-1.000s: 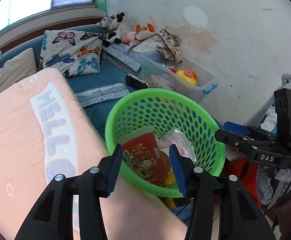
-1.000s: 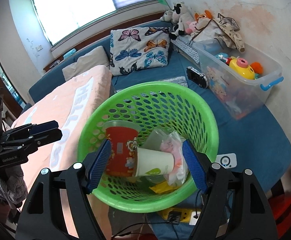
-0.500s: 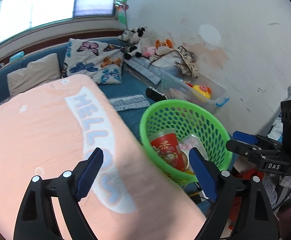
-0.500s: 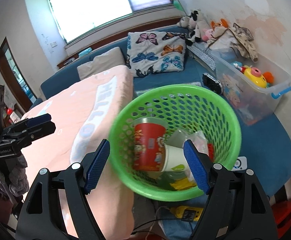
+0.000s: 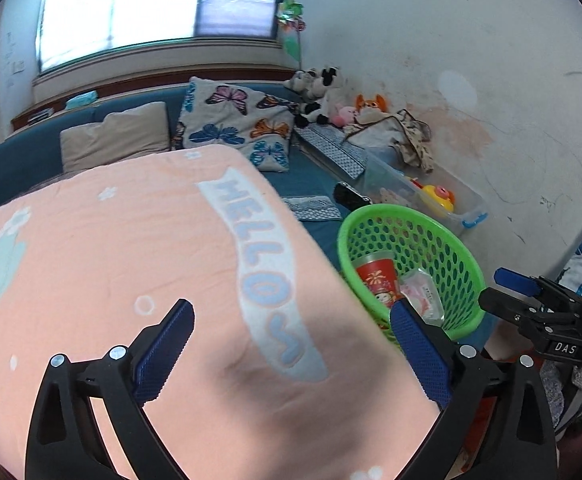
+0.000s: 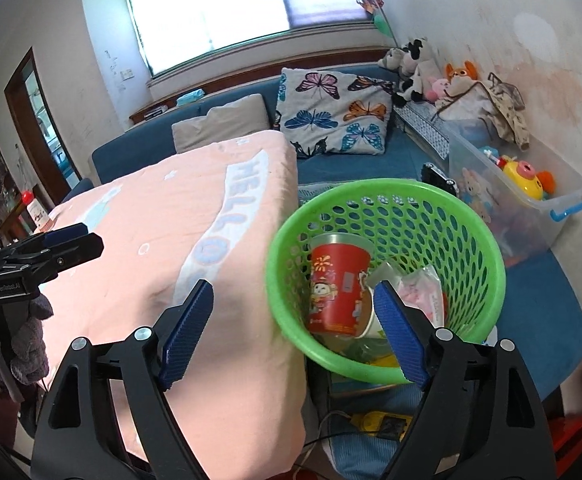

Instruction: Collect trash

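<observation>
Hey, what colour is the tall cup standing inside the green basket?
The tall cup is red with cartoon festive printing; clearest in the right wrist view.

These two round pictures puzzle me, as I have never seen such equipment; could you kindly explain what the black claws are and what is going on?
Each picture comes from a wide-angle camera on a hand-held two-finger tool; a person carries one in each hand. The left view looks past the left gripper over a pink blanket. The right view looks past the right gripper towards a green basket on the blue bed. In the basket lie a red cup, a white paper cup and a crumpled wrapper. Both grippers' jaws are opening and hold nothing.
</observation>
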A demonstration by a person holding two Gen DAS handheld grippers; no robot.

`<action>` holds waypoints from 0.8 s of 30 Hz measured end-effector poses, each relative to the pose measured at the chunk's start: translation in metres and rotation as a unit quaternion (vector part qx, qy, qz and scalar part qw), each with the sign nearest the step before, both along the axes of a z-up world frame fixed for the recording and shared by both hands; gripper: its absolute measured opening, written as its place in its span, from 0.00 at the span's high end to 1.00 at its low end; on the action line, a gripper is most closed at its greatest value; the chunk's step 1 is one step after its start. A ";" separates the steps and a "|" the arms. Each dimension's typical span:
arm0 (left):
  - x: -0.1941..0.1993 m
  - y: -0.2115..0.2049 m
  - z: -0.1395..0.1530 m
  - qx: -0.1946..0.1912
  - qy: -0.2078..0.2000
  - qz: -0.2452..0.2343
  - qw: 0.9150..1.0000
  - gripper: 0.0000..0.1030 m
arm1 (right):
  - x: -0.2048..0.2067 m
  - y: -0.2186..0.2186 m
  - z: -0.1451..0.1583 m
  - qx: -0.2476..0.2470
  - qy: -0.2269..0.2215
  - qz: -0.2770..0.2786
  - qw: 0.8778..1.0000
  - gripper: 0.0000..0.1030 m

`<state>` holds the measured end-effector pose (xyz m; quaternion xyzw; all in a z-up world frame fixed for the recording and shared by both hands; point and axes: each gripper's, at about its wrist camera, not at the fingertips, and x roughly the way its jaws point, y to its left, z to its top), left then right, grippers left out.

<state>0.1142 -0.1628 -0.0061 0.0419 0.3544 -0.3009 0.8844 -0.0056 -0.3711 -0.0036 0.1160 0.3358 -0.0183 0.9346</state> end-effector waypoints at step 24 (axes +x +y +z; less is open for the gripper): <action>-0.043 0.083 0.008 0.022 -0.047 0.112 0.992 0.07 | -0.015 0.058 0.003 -0.048 -0.004 0.011 0.999 0.12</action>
